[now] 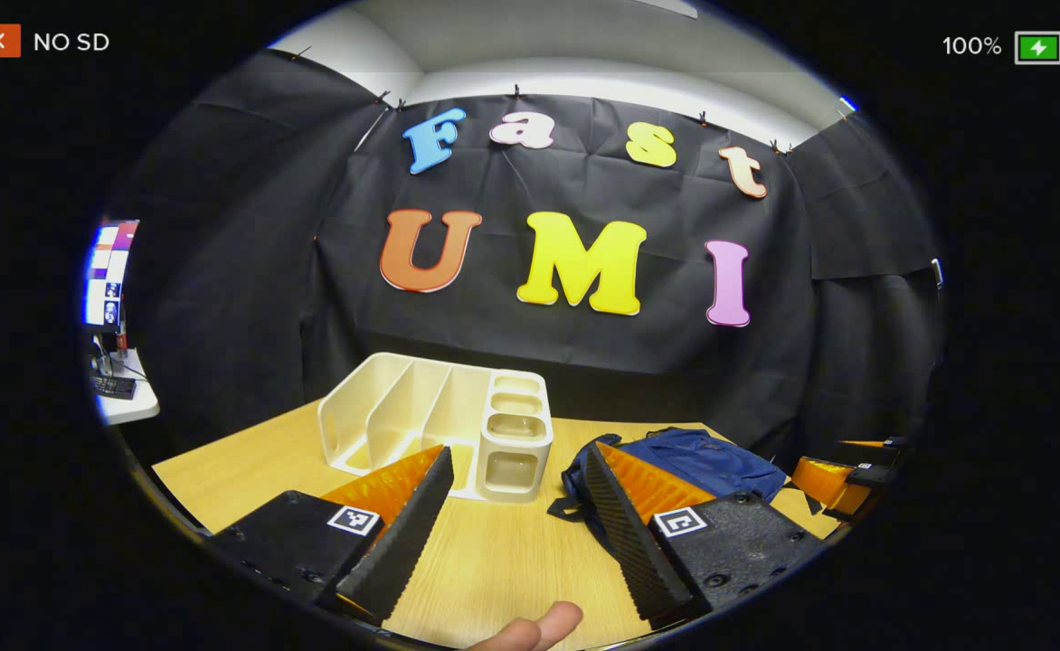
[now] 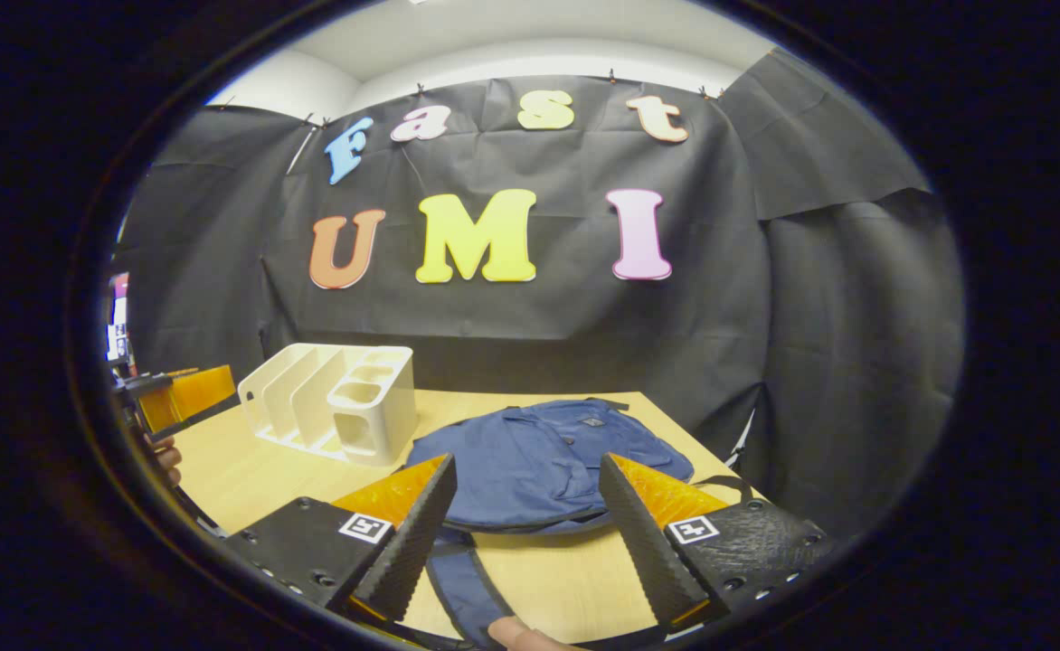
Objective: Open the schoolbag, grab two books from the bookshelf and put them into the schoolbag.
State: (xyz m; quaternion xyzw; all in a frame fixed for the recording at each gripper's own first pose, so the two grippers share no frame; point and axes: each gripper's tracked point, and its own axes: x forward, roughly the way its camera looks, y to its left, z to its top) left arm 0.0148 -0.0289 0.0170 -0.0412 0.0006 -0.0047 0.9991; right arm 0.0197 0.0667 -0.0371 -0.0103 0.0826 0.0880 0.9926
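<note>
Your left gripper (image 1: 516,493) is spread wide, nothing between the fingers, hovering above the table (image 1: 485,551). Your fingertip (image 1: 534,626) pokes in at the bottom edge, just below the gap. Straight ahead of it and slightly left sits the bookshelf (image 1: 444,420), a white divider rack with small cubbies on its near end; the slots I can see hold nothing. Ahead and right of the same gripper lies the schoolbag (image 1: 702,461), blue, flat on the table, partly hidden behind the right finger. Further right you can see your other gripper at the edge of the left gripper view.

Your right gripper (image 2: 525,502) is also wide open and gripping nothing. The schoolbag (image 2: 539,461) is directly ahead between its fingers, lying flat, a strap (image 2: 458,579) trailing back toward you under the gap. Can't tell if the zip is open. Bookshelf (image 2: 340,398) sits ahead-left of it, beside the bag, not touching
</note>
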